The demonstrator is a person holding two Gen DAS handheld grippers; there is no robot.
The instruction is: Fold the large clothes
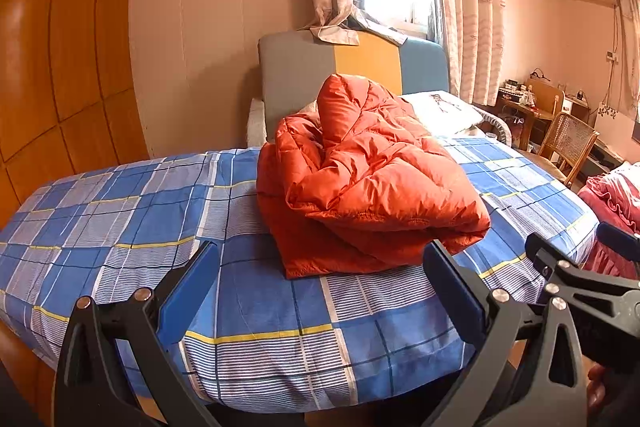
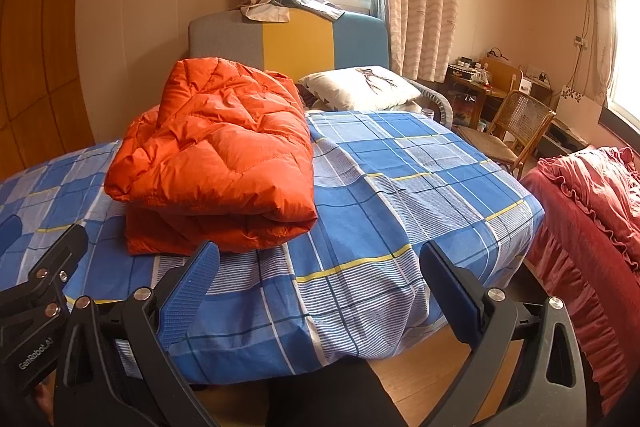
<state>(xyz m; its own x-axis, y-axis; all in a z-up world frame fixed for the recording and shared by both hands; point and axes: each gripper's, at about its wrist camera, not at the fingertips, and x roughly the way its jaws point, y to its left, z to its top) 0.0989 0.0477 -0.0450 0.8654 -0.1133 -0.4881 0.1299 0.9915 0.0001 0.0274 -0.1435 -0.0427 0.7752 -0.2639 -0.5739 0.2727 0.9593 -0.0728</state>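
Ahead of us, one plaid bed (image 1: pixel 280 307) is carrying one folded orange jacket (image 1: pixel 360 179); our left gripper (image 1: pixel 320 267) and right gripper (image 2: pixel 320 267) are hovering wide open, holding nothing.

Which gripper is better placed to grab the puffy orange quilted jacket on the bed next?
Left, narrowly. The left gripper, jaws open, faces the puffy orange quilted jacket straight ahead; from the right gripper, it lies off left.

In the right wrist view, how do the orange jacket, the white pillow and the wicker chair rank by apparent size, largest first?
1. orange jacket, clearly the largest in this view, though it also lies nearest the camera.
2 and 3. white pillow and wicker chair look alike in size; I cannot rank them.
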